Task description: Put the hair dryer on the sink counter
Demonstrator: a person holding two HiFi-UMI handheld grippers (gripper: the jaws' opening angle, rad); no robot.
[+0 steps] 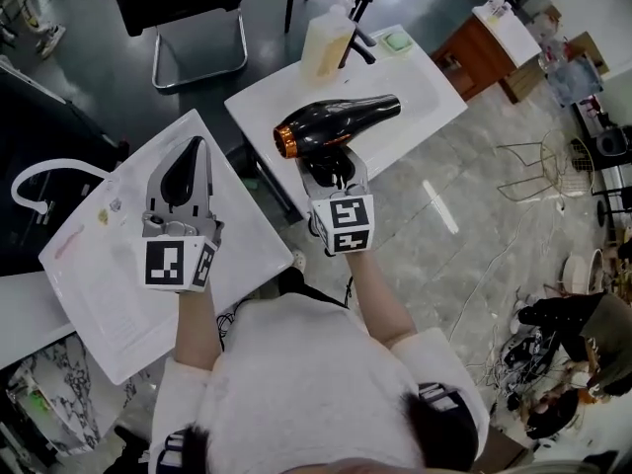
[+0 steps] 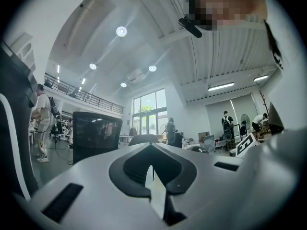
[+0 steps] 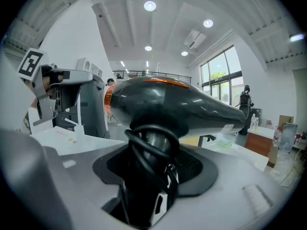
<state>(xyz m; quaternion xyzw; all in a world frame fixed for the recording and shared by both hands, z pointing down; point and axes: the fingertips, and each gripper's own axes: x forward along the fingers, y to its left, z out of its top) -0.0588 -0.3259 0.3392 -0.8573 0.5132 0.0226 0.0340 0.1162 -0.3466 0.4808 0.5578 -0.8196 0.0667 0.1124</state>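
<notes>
The hair dryer [image 1: 336, 126] is black with an orange ring at its rear; its cord is wound round the handle [image 3: 152, 152]. My right gripper [image 1: 334, 171] is shut on that handle and holds the dryer level, nozzle to the right, above the near part of the white sink counter [image 1: 425, 102]. In the right gripper view the dryer body [image 3: 172, 102] fills the middle, above the right gripper [image 3: 153, 169]. My left gripper [image 1: 194, 148] hovers over a white table [image 1: 109, 294] at the left, its tips together with nothing between them. In the left gripper view the left gripper [image 2: 152, 150] points level into the room.
On the sink counter stand a black faucet [image 1: 357, 39], a pale yellow bottle [image 1: 326, 47] and a green pad [image 1: 398, 39]. A chair [image 1: 193, 28] stands behind, a wooden cabinet [image 1: 484, 52] at the right. Wire racks [image 1: 538, 171] and clutter lie on the floor.
</notes>
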